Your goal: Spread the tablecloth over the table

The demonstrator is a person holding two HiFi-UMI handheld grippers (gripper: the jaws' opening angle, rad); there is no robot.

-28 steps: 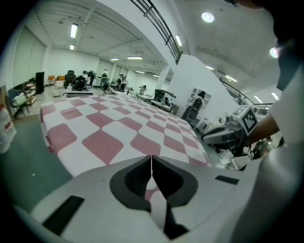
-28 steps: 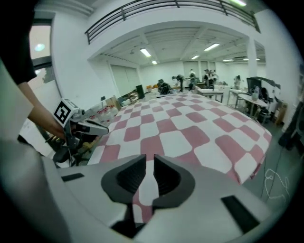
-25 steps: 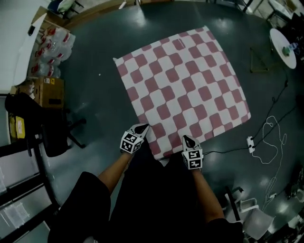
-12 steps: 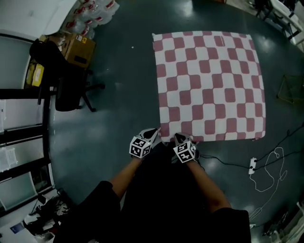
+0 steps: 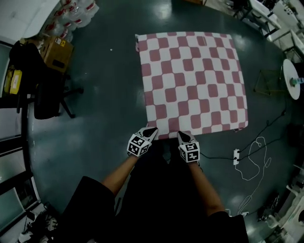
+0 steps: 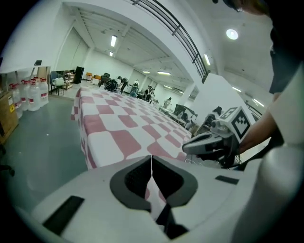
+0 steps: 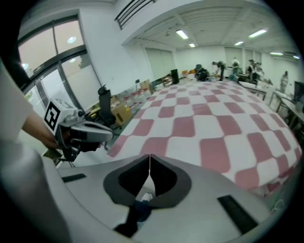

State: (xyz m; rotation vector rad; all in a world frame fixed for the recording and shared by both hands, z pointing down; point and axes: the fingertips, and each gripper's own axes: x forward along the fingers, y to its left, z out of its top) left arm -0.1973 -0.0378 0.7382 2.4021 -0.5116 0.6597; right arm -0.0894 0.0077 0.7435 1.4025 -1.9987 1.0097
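Observation:
A red-and-white checked tablecloth (image 5: 192, 80) lies flat over the table, its near edge right in front of me. My left gripper (image 5: 151, 129) is shut on that near edge close to its left corner; a strip of checked cloth (image 6: 153, 187) shows behind the closed tips (image 6: 151, 159). My right gripper (image 5: 182, 135) is shut on the same edge a short way to the right, with a bit of white cloth behind its tips (image 7: 150, 159). Each gripper view shows the other gripper beside it: the right gripper (image 6: 209, 142), the left gripper (image 7: 102, 135). The cloth (image 7: 213, 123) stretches away smoothly.
A black office chair (image 5: 45, 95), a cardboard box (image 5: 59, 47) and packs of water bottles (image 5: 76, 7) stand at the left. A power strip (image 5: 235, 156) with a looping white cable (image 5: 256, 161) lies on the dark floor at the right. A round white table (image 5: 292, 78) is at the far right.
The two grippers have come closer together along the near edge. The cloth, skewed in the view a second ago, now lies squarer, and its near edge runs straight.

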